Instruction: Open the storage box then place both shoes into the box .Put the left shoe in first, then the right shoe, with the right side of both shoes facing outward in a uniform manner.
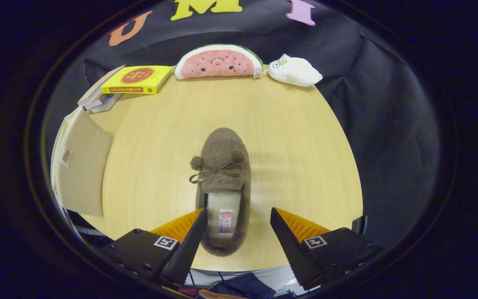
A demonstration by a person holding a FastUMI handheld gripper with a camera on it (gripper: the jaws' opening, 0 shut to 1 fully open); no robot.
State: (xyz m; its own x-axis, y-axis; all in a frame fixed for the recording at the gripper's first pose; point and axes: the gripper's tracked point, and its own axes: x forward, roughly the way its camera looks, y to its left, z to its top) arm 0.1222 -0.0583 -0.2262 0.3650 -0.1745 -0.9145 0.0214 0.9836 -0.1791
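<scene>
Now: gripper point(237, 232) spread, holding nothing | shoe point(222, 189) heel between fingers, toe straight ahead | left finger maybe touching heel

Nothing you can read here, red tag inside the shoe point(223, 195) too small, round emblem on the yellow book point(137, 79) at the table's point(288, 137) far left corner blurred

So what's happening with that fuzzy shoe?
Someone is holding a hand-held gripper over a wooden table. Its fingers are open, with the heel of a brown shoe lying between them, not gripped yet. The shoe's toe points away, toward a watermelon pillow and a white plush at the far edge. The box sits off to the left, near some books.
</scene>
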